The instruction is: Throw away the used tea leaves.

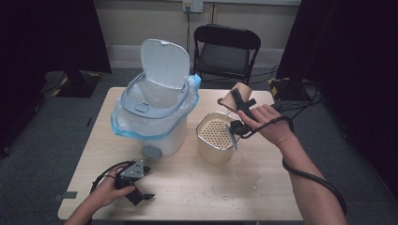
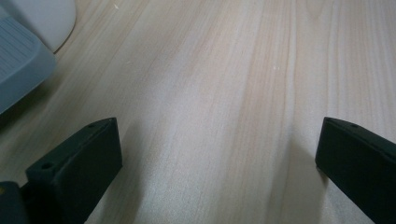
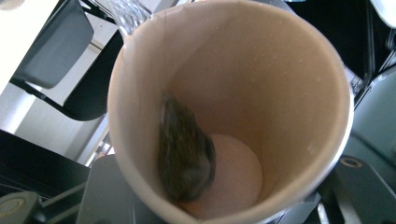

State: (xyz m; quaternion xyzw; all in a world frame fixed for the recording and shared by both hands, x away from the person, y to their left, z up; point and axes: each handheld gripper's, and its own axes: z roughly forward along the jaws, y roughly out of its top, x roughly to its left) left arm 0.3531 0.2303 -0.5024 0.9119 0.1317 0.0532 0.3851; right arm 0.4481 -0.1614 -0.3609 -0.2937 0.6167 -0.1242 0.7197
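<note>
My right gripper (image 1: pixel 239 105) is shut on a brown paper cup (image 1: pixel 244 87), held tipped on its side above a beige container with a perforated strainer top (image 1: pixel 216 133). The right gripper view looks into the cup (image 3: pixel 280 70), where a dark wet clump (image 3: pixel 184 149) clings to the inner wall; the black jaws sit on either side of its base. My left gripper (image 1: pixel 147 183) rests on the table near the front left edge. Its jaws stand wide apart in the left gripper view, my left gripper (image 2: pixel 217 154) open over bare wood.
A white pedal bin (image 1: pixel 162 136) with a blue bag liner and raised lid (image 1: pixel 165 63) stands left of the strainer container; its grey pedal (image 1: pixel 151 151) faces me. A wet patch (image 1: pixel 256 171) lies on the table at right. A black folding chair (image 1: pixel 226 49) stands behind the table.
</note>
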